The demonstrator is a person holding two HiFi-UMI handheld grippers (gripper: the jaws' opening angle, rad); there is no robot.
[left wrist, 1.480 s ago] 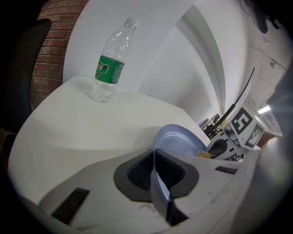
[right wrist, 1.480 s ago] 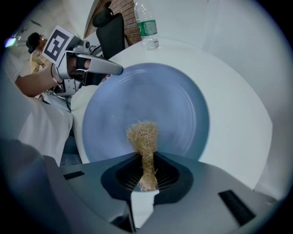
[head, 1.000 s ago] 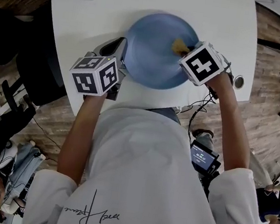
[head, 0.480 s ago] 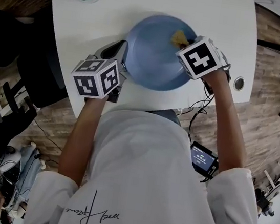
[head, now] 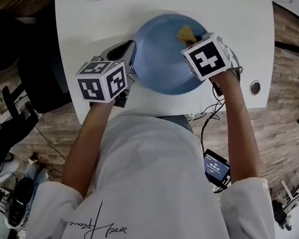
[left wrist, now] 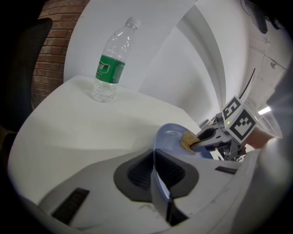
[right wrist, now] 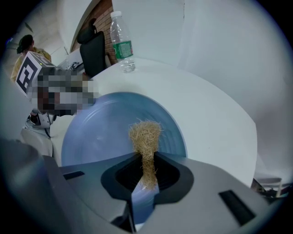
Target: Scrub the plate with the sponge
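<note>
Blue plate sits on the white table, its left rim pinched by the left gripper; the right gripper is clenched on the straw-coloured sponge, pressing it to the plate near the far rim. Scrubbing looks under way; the next stroke likely calls for sweeping across the middle with the plate held pinned. Since a second ago the sponge has slid from the right side toward the far edge, the left gripper unmoved

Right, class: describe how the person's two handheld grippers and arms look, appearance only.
The left gripper and right gripper have light grey shells with dark padded recesses around the jaws. Each carries a white cube printed with black square markers. The person wears a white T-shirt with short sleeves.
</note>
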